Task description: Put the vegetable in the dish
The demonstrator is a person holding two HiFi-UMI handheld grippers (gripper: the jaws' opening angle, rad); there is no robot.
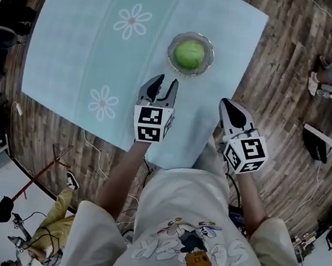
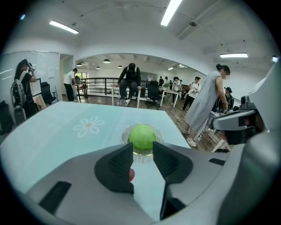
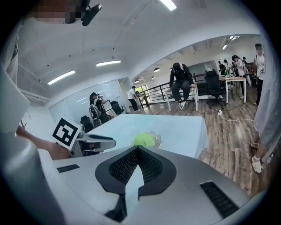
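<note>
A round green vegetable (image 1: pixel 190 53) lies in a small clear glass dish (image 1: pixel 210 45) on the far part of the pale blue tablecloth. In the left gripper view the vegetable (image 2: pixel 142 135) sits in the dish (image 2: pixel 125 132) just beyond the jaw tips. My left gripper (image 1: pixel 166 80) hovers a short way in front of the dish, its jaws (image 2: pixel 142 151) apart by a narrow gap with nothing between them. My right gripper (image 1: pixel 226 104) is at the table's near right edge, shut and empty (image 3: pixel 138 149). It looks toward the vegetable (image 3: pixel 142 140) and the left gripper (image 3: pixel 94 143).
The tablecloth (image 1: pixel 75 41) bears white flower prints (image 1: pixel 132 21) at the left. Wooden floor surrounds the table. A person (image 2: pixel 205 103) stands beyond the table's right side, and others sit or stand farther back by desks and chairs.
</note>
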